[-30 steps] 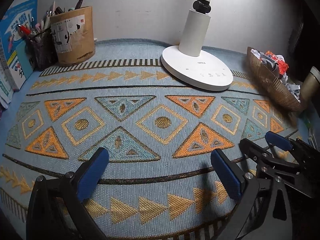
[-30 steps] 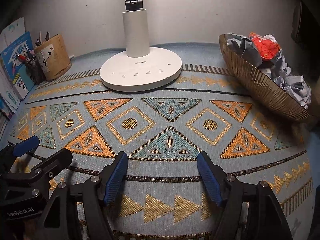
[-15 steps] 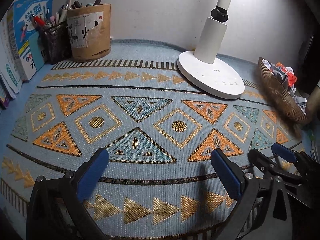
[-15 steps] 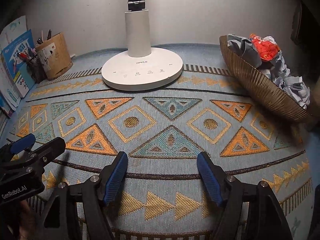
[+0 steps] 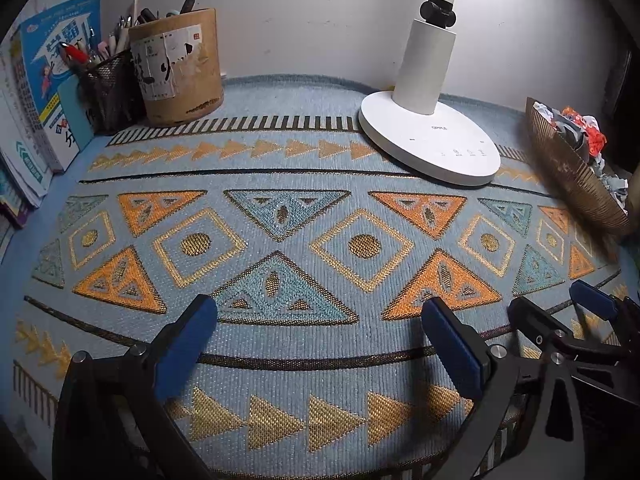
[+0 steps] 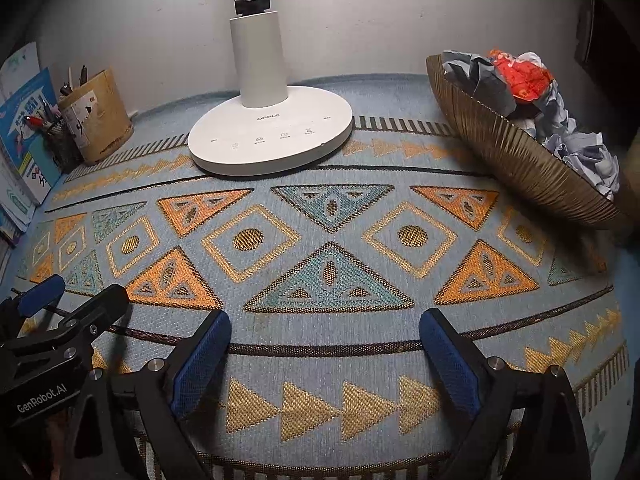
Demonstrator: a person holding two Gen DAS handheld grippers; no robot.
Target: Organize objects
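Observation:
My left gripper (image 5: 318,312) hovers open over a patterned mat (image 5: 320,220), nothing between its blue pads. My right gripper (image 6: 325,320) is beside it on the right, its jaws opening, with only mat between them. Each shows at the edge of the other's view: the right gripper (image 5: 554,300) and the left gripper (image 6: 84,290). A ribbed brown bowl (image 6: 516,160) at the right holds crumpled paper (image 6: 520,76) in grey, red and pale blue. A cardboard pen holder (image 5: 180,68) and a black mesh pen cup (image 5: 108,92) stand at the back left, both with pens in them.
A white desk lamp stands on its round base (image 6: 272,140) at the back centre against the wall. Books (image 5: 44,92) lean upright along the left edge. The bowl (image 5: 572,176) sits by the mat's right edge.
The right gripper's jaws have spread a little wider. The left wrist view has swung left, bringing the pen holders and books further into the picture.

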